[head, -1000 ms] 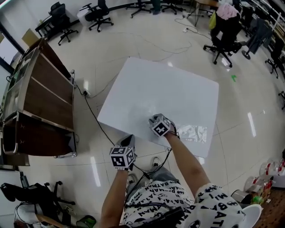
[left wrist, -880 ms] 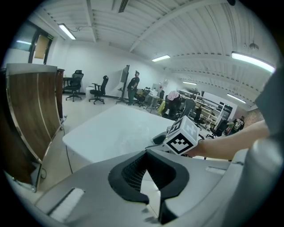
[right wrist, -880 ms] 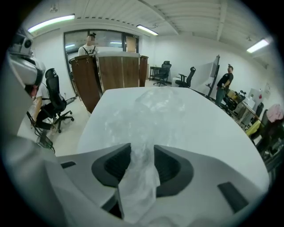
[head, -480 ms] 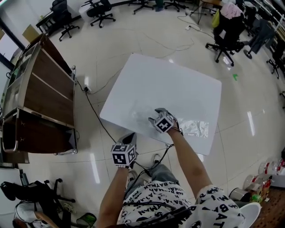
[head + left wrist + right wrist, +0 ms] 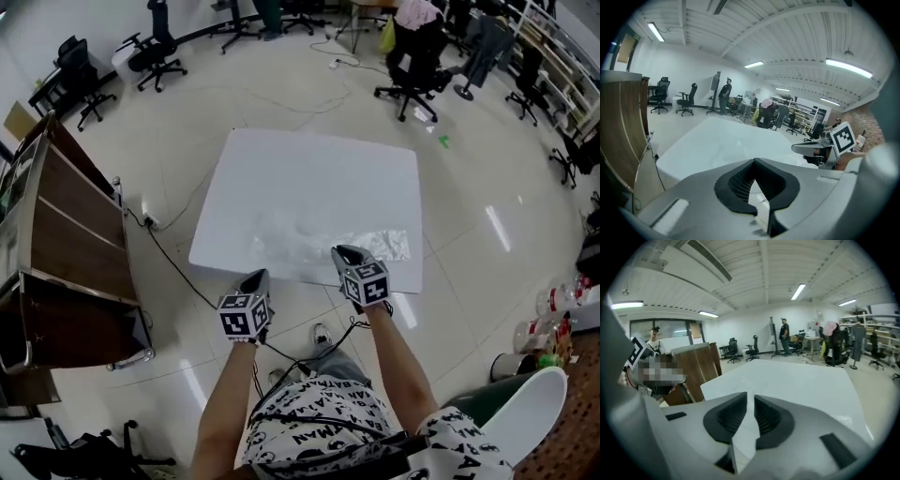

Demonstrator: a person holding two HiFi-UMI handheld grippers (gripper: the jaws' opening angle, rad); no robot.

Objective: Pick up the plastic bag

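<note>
The pick-up has not been made: the plastic bag (image 5: pixel 386 244) lies flat and crinkled on the white tabletop (image 5: pixel 309 159), near the tabletop's lower edge and right of the frame's middle, and neither tool holds it. A fainter crumpled patch sits left of it on the same surface; whether that is part of the same bag I cannot tell. The right tool (image 5: pixel 344 253) hangs over the near edge, just beside the bag's lower left corner. Its jaws have just been closing and stand almost together, a narrow slit between them with nothing in it. The left tool (image 5: pixel 255 279) waits off the tabletop, below its lower edge and left of centre, clenched with its tips meeting and empty. By my reading the whole grasp and lift are left to do. Nothing lies between the right tool and the bag. The thin film lying flat against the surface is likely the main difficulty. Around the tabletop are a wooden shelf unit (image 5: pixel 66 234) at the left, a cable (image 5: pixel 173 267) trailing across the floor from it, office chairs (image 5: pixel 155 47) along the top, and bottles (image 5: pixel 555 323) at the right edge, all well apart from the bag.
</note>
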